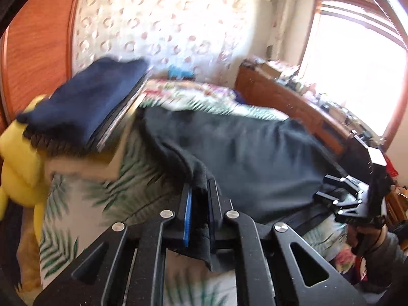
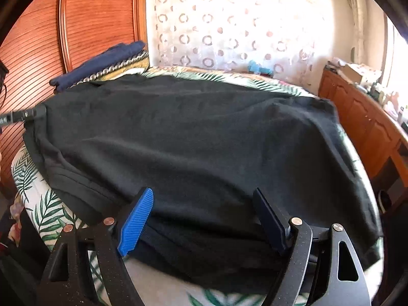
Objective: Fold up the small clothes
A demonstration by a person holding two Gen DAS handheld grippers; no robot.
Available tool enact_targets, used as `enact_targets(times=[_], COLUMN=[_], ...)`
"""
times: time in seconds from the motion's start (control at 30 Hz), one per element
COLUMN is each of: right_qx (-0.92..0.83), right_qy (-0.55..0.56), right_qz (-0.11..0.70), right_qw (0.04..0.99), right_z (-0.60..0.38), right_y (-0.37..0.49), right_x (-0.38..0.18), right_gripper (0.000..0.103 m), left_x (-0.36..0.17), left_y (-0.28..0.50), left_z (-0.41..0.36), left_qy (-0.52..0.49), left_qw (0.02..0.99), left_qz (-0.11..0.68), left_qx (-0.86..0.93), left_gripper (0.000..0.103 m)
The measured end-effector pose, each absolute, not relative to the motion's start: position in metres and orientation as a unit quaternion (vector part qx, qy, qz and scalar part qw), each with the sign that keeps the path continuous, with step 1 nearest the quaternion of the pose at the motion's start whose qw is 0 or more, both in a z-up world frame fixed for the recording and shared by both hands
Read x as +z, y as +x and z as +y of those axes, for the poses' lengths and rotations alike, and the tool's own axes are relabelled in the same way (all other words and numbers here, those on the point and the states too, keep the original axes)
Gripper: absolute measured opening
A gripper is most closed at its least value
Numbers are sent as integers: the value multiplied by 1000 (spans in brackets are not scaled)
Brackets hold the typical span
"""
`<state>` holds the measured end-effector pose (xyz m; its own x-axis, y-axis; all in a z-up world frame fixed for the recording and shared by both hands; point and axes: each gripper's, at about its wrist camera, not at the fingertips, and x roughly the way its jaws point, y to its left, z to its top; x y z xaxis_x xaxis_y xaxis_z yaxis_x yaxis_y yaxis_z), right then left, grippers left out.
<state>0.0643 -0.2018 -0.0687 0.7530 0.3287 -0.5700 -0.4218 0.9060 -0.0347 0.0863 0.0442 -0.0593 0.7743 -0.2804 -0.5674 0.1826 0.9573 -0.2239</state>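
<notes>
L gripper [image 1: 200, 211] is pinching shirt [image 1: 242, 153] edge; R gripper [image 2: 204, 219] is gaping wide, holding nothing. Risk: one-sided lifting is bunching cloth, fold going crooked.

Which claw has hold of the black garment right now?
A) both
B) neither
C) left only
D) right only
C: the left claw is pinched shut on a fold of the black garment, while the right claw stands open with the cloth lying loose between its fingers.

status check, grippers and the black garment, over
Left gripper shut on black garment edge. Right gripper open over near hem. Folded navy stack beside it, not obstructing.
</notes>
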Motion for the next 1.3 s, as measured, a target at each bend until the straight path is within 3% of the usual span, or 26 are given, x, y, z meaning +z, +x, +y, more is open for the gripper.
enact_targets(times=[0.63, 1.3], right_qx=[126, 95], right_qy=[11, 26], right_qz=[267, 239], right_qw=[955, 966], right_z=[-321, -352], right_y=[30, -20], right_x=[-40, -29], right_gripper=[82, 82], left_x=[29, 17], left_y=[149, 164], left_z=[-109, -234], left_qy=[-13, 58], left_qw=[925, 868], left_qz=[254, 314], left_qx=[-282, -382], left_gripper=[11, 11])
